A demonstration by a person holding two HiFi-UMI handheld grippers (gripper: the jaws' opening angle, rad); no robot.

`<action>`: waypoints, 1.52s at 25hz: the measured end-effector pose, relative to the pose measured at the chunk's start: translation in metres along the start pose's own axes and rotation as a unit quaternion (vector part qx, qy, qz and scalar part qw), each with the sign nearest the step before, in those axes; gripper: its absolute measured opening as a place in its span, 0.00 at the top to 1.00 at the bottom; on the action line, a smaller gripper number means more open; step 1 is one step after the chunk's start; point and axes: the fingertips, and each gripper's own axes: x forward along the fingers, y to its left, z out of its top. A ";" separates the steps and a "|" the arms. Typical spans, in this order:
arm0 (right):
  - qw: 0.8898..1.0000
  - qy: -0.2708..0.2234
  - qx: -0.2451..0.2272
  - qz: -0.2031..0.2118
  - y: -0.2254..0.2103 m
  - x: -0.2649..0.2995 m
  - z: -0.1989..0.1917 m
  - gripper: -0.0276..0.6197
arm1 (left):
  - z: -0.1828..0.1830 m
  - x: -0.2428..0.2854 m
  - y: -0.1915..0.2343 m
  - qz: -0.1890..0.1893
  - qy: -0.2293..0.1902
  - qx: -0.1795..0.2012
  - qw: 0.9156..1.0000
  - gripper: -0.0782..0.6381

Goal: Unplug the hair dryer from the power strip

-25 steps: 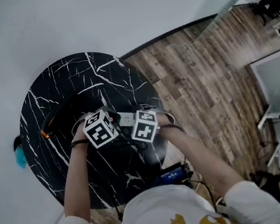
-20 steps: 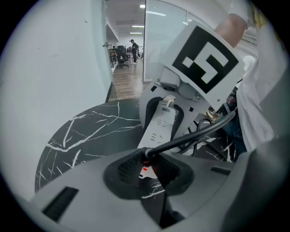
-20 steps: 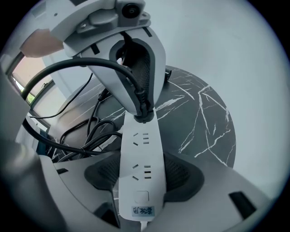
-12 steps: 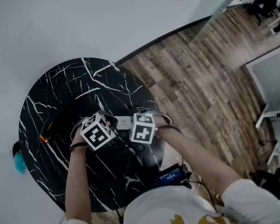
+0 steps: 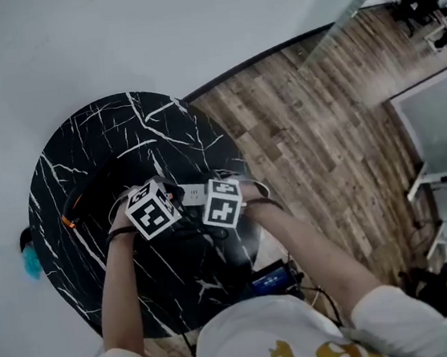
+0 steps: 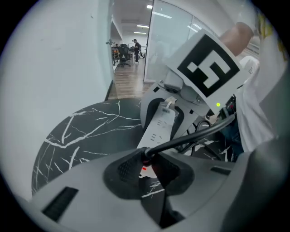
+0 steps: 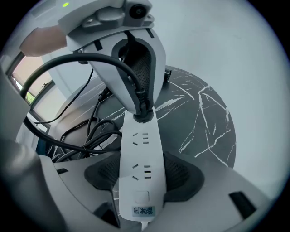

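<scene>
Between the left tongs (image 6: 146, 165), clamped tight, sits the hair dryer's black plug (image 7: 142, 110), seated in the end socket of the long white plastic power strip (image 7: 139, 156). The right tongs (image 7: 140, 176) pinch the strip near its switch on the black marble worktop (image 7: 204, 118). Best to pull straight out, strip held firm, without twisting.

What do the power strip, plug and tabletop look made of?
Power strip: smooth white body, soft sheen, moulded slots, likely plastic.
Plug: dull black, probably rubbery plastic.
Tabletop: black with white veins, marble or marble-look laminate; can't tell which.
</scene>
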 end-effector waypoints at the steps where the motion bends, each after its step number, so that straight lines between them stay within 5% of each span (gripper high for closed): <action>1: 1.000 0.000 0.000 0.000 0.000 0.000 0.000 0.54 | -0.001 0.000 -0.001 0.012 -0.004 0.000 1.000 0.81; 8: 1.000 -0.001 -0.003 -0.001 0.001 0.001 0.002 0.54 | -0.002 -0.001 0.001 -0.033 0.010 0.005 0.999 0.81; 13: 1.000 -0.002 -0.001 -0.004 0.000 0.000 0.002 0.54 | -0.003 0.000 -0.001 0.005 0.006 0.018 1.000 0.81; 18: 1.000 -0.008 -0.003 -0.004 0.002 0.000 0.003 0.54 | -0.002 -0.002 0.002 -0.061 0.010 -0.001 0.998 0.80; 24: 1.000 -0.002 0.010 -0.006 0.000 0.000 0.003 0.54 | -0.003 -0.003 -0.001 0.030 0.007 0.022 0.999 0.81; 29: 1.000 -0.007 0.013 -0.009 0.000 -0.001 0.001 0.54 | 0.000 -0.003 0.003 -0.042 0.009 0.000 0.999 0.81; 34: 1.000 -0.004 0.014 -0.010 -0.001 0.001 0.003 0.54 | -0.002 -0.002 0.001 0.012 0.015 0.028 0.999 0.81; 38: 1.000 -0.004 0.013 -0.013 0.000 0.002 0.003 0.54 | -0.005 -0.002 0.006 -0.032 0.029 0.005 0.999 0.81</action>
